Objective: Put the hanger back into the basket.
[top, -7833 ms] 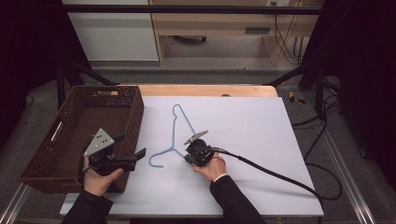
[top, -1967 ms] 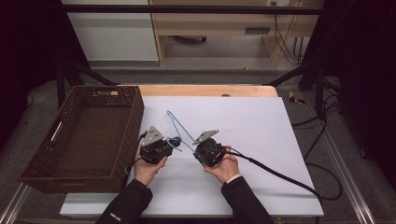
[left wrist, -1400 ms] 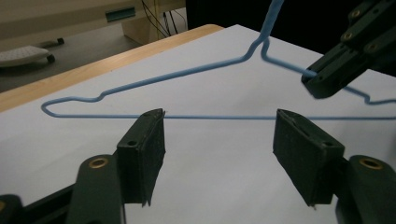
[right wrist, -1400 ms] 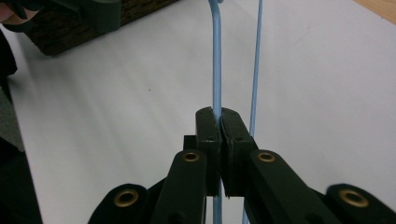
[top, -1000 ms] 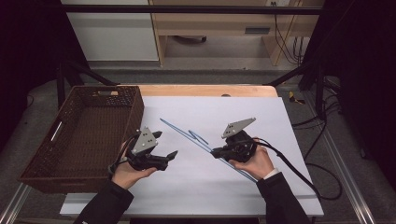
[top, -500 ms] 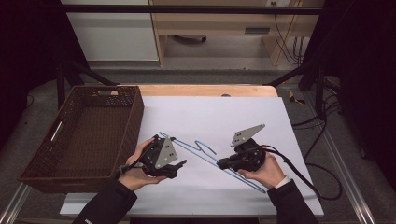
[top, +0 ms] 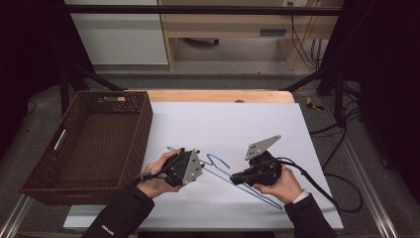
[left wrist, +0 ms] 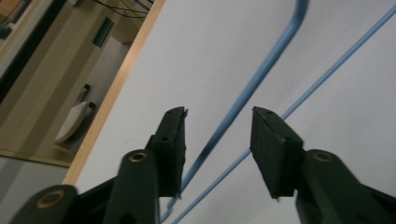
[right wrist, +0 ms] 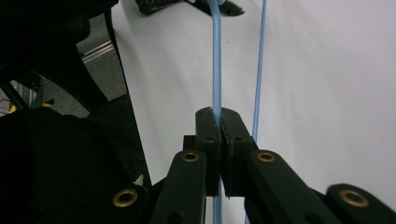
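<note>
White bench [top: 237, 119] w/ brown wicker basket [top: 89, 144] at its left edge. Blue wire hanger [top: 218, 161] lies mid-bench btwn both hands. Right hand-held gripper [right wrist: 217, 116] is clamped tight on a hanger wire; left hand-held gripper [left wrist: 217, 128] has jaws apart, straddling a wire, gripping nothing.

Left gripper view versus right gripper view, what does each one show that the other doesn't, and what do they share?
The left gripper view alone shows the left gripper open, jaws astride one wire of the blue hanger, plus the table's wooden edge. The right gripper view alone shows the right gripper shut on a hanger wire, with a dark sleeve beside it. Both show the blue hanger wires over the white table surface.
</note>
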Tool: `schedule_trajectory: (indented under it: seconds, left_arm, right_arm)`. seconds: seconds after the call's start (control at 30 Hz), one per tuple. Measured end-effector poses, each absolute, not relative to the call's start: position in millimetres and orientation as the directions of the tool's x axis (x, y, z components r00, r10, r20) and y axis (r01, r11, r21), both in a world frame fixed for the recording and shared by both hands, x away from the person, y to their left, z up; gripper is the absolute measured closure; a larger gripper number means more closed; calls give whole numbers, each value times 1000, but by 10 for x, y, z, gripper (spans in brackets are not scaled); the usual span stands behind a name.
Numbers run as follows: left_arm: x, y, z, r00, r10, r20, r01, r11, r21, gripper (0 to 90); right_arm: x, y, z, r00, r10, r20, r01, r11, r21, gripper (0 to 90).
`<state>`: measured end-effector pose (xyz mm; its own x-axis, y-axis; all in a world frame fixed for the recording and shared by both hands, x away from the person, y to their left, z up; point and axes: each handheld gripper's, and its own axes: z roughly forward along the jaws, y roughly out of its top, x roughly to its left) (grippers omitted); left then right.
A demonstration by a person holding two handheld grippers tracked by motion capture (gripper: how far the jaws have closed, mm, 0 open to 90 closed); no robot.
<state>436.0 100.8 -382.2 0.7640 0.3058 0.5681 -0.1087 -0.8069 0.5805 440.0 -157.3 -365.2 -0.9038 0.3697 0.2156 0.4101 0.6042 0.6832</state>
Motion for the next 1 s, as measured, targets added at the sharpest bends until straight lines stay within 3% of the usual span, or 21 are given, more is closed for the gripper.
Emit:
schedule_trajectory:
  seconds: [0.23,0.6,0.9,1.0]
  left_arm:
    - [4335,1001,-3839,739,257,623,-162,-829,535,766]
    - [4243,961,-3884,682,137,719,-243,-884,399,860]
    - [4238,942,-3857,720,141,680,-208,-891,404,871]
    - [4259,937,-3835,741,167,650,-176,-886,428,871]
  right_arm:
    - [4399,-1587,-3662,-904,363,227,413,600,685,882]
    - [4433,-1610,-3646,-896,384,223,423,588,689,879]
    - [4448,-1626,-3632,-897,390,209,419,593,688,870]
    - [4444,-1624,-3631,-893,408,189,415,586,696,785]
